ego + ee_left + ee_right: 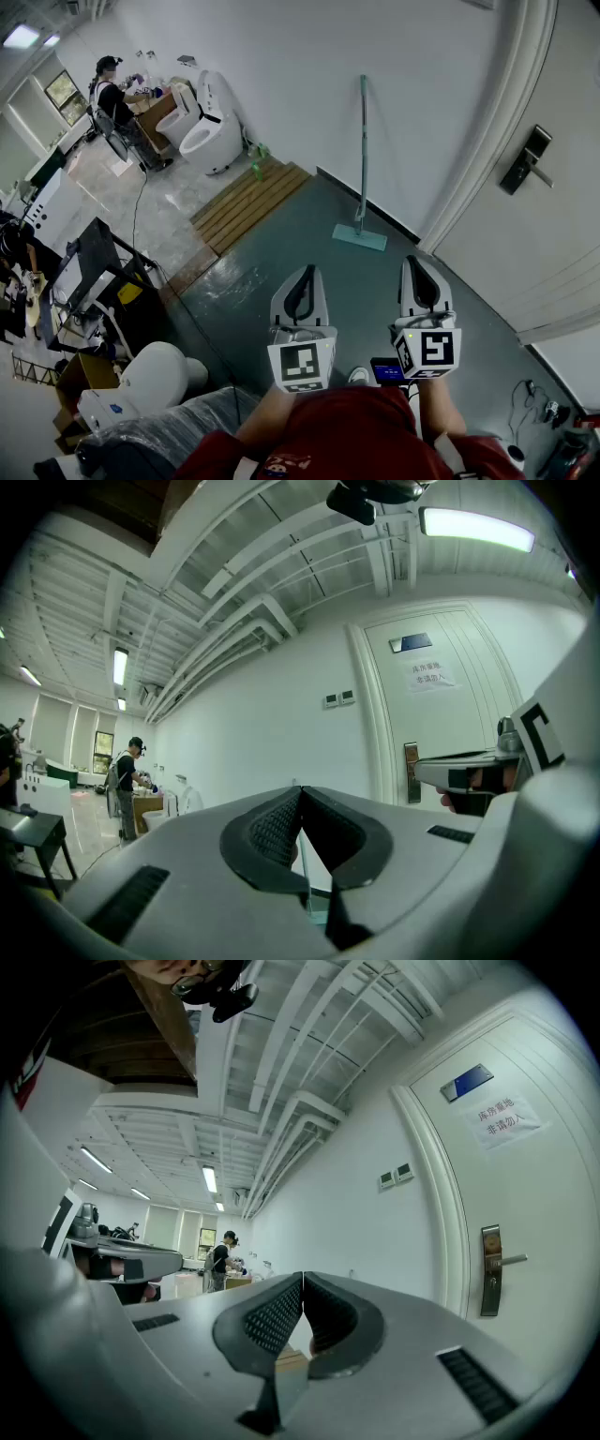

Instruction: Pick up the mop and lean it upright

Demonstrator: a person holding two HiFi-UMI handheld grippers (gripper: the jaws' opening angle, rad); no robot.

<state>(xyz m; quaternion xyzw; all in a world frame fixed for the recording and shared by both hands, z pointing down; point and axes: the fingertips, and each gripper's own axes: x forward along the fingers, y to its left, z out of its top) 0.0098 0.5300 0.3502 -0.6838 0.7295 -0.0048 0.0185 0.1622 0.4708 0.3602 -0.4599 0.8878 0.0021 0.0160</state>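
One teal flat-headed mop, thin pole upright against white wall, left gripper and right gripper fingers clenched, empty.

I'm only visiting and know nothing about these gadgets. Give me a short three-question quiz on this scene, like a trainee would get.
1. True or false: the teal long-handled flat mop lies flat on the dark grey floor.
2. Which fits the left gripper and the right gripper? A) both shut and empty B) both wide open C) one grips the mop
3. Fill in: the mop's handle leans against the white ____.
Key: 1 false, it stands upright with its head on the floor; 2 A; 3 wall.
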